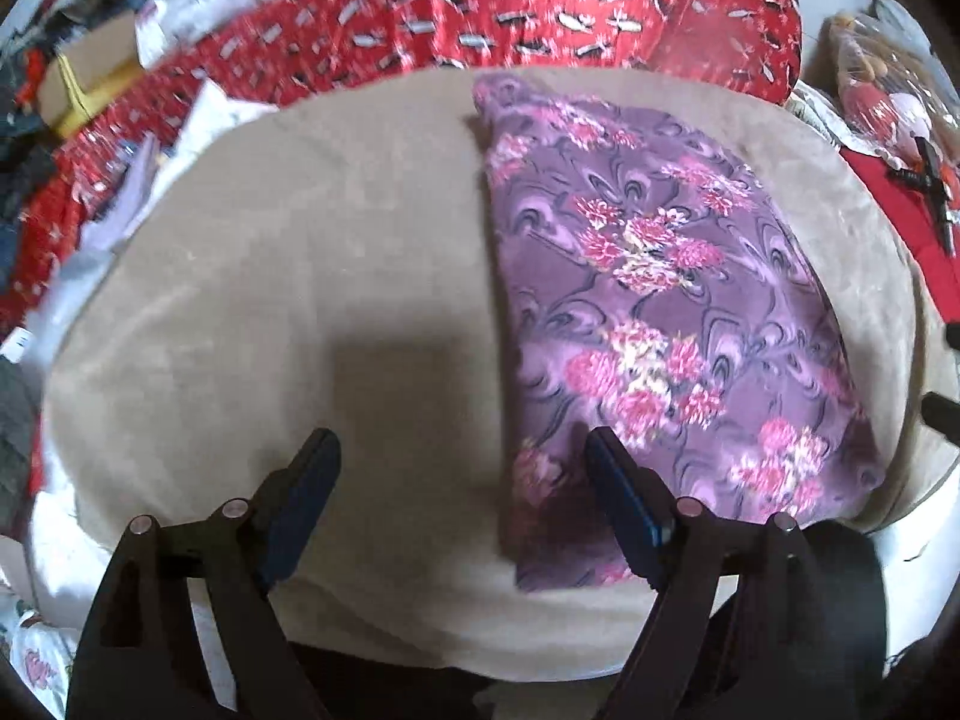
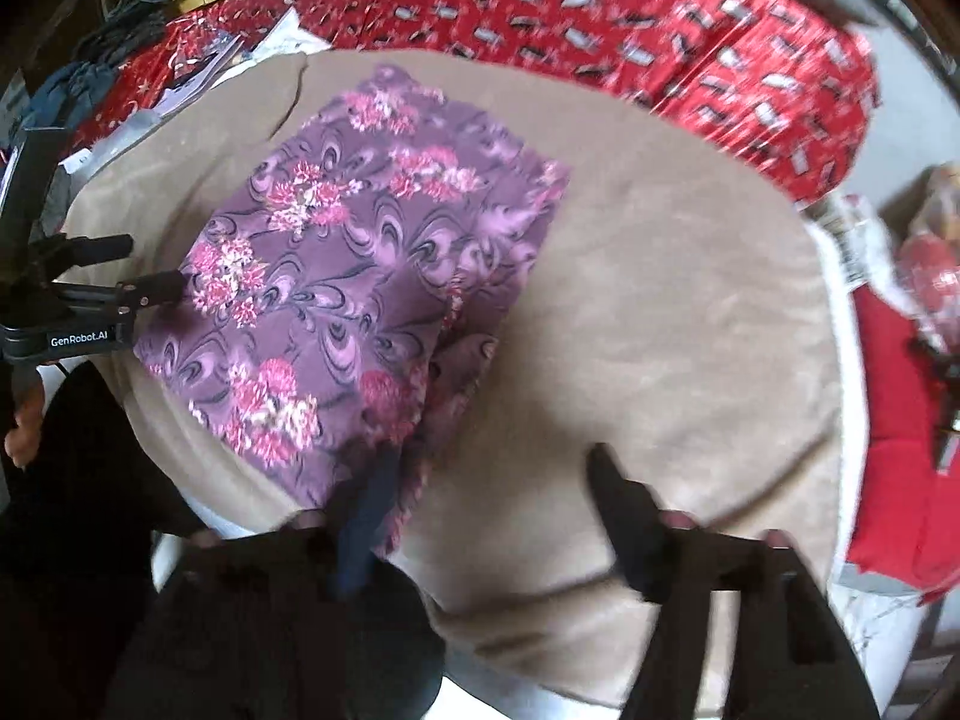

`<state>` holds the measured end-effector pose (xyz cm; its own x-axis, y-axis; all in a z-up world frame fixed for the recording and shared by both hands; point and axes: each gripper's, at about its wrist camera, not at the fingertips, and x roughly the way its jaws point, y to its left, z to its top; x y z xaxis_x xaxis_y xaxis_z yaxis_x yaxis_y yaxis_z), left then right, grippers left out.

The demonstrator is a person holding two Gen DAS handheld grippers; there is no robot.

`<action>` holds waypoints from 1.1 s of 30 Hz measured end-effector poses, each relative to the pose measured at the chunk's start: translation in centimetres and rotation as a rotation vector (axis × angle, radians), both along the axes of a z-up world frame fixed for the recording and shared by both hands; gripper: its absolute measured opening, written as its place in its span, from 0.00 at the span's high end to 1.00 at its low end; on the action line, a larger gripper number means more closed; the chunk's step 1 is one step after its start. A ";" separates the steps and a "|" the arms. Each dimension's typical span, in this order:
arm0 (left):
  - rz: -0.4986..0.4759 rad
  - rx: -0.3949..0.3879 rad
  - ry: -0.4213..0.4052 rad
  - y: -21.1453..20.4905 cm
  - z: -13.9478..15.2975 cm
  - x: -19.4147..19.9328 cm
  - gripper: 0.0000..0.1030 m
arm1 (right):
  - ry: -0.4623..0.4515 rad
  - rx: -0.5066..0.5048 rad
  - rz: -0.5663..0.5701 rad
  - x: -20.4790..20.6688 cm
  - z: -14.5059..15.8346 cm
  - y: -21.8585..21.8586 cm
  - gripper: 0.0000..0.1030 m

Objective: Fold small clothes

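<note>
Two claws stand apart, holding nothing: the left claw and right claw flank the folded purple floral garment lying on the beige blanket. It looks light, limp cloth; best pinched at its corners.

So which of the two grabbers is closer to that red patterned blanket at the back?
Too close to call. Both the left gripper and right gripper stand open at the near edge of the purple floral cloth, with the red blanket far beyond it.
</note>
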<state>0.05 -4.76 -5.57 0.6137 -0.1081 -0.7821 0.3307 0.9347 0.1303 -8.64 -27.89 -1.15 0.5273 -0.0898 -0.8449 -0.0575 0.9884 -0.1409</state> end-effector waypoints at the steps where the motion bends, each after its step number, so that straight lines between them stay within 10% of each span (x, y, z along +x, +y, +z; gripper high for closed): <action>1: 0.001 0.010 -0.014 0.0 0.0 -0.2 0.18 | -0.016 -0.011 -0.003 -0.6 0.4 -0.1 0.25; 33: -0.079 -0.018 -0.124 -0.3 1.5 -5.6 0.18 | -0.181 0.065 -0.224 -2.8 1.2 1.9 0.04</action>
